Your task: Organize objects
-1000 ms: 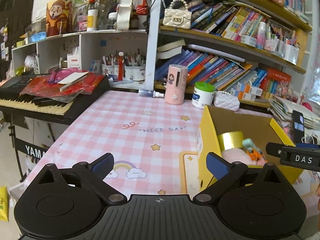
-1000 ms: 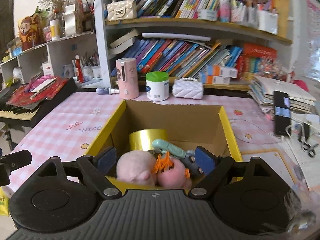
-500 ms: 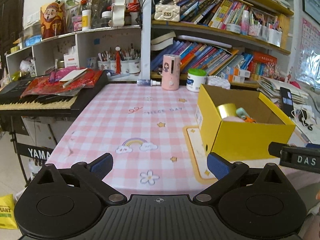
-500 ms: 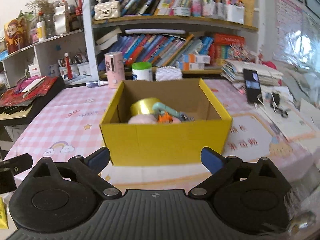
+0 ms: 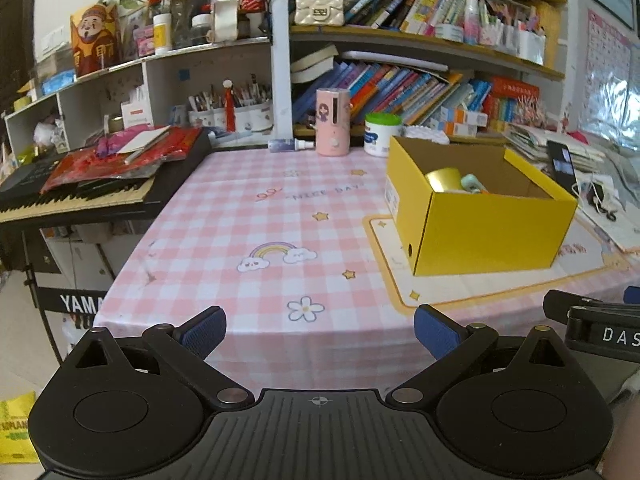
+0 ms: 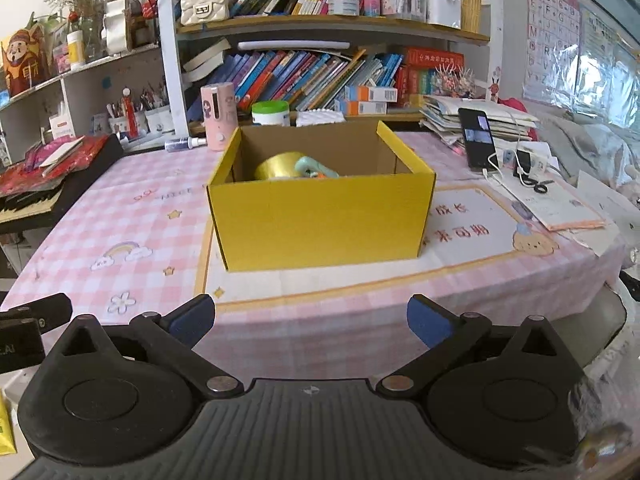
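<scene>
A: Status?

B: Both my hand-held grippers are empty. Right hand-held gripper (image 6: 308, 322) has just been opening, jaws wide, nothing btwn them. Left hand-held gripper (image 5: 318, 330) spread wide too. Yellow box (image 6: 320, 220) sits on the table (image 6: 132, 216), mid-mat, tape roll (image 6: 280, 166) + teal tool (image 6: 314, 166) inside.

A: Risks?

B: Phone (image 6: 478, 140) w/ cable just right of the box; a careless swing prob snags it. Nudging the box could slide it off the mat.

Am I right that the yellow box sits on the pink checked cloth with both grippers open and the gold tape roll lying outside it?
Not quite. The gold tape roll lies inside the yellow box, as the right wrist view shows. The rest holds: left gripper and right gripper are open.
</scene>
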Demonstrator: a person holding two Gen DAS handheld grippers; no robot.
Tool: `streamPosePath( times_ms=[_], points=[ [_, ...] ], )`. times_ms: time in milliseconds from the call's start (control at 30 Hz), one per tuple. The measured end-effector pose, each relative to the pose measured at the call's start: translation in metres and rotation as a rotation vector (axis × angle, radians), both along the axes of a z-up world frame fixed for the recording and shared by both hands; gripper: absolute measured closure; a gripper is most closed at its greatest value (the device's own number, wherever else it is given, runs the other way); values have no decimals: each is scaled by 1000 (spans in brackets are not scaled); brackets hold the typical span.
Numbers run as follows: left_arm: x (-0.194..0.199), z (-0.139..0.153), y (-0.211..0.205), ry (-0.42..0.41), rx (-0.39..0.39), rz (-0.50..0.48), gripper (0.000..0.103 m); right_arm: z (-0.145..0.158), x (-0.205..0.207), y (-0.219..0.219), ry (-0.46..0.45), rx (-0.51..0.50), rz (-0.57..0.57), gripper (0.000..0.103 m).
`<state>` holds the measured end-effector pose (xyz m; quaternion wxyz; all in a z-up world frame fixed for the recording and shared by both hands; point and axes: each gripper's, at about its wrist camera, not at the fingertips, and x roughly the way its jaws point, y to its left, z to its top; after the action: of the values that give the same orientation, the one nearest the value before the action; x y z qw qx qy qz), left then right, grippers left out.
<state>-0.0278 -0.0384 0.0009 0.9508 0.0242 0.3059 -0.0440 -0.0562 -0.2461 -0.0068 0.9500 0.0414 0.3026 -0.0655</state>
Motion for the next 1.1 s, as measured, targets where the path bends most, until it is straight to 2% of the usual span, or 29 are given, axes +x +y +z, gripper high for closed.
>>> streamPosePath(
  times_ms=[467, 1100],
  points=[
    [-10, -2, 11, -1, 4, 0, 2, -3, -14, 16, 9, -5, 5, 0],
    [-7, -4, 20, -1, 4, 8, 2, -2, -2, 28, 12, -7, 32, 0]
  ],
)
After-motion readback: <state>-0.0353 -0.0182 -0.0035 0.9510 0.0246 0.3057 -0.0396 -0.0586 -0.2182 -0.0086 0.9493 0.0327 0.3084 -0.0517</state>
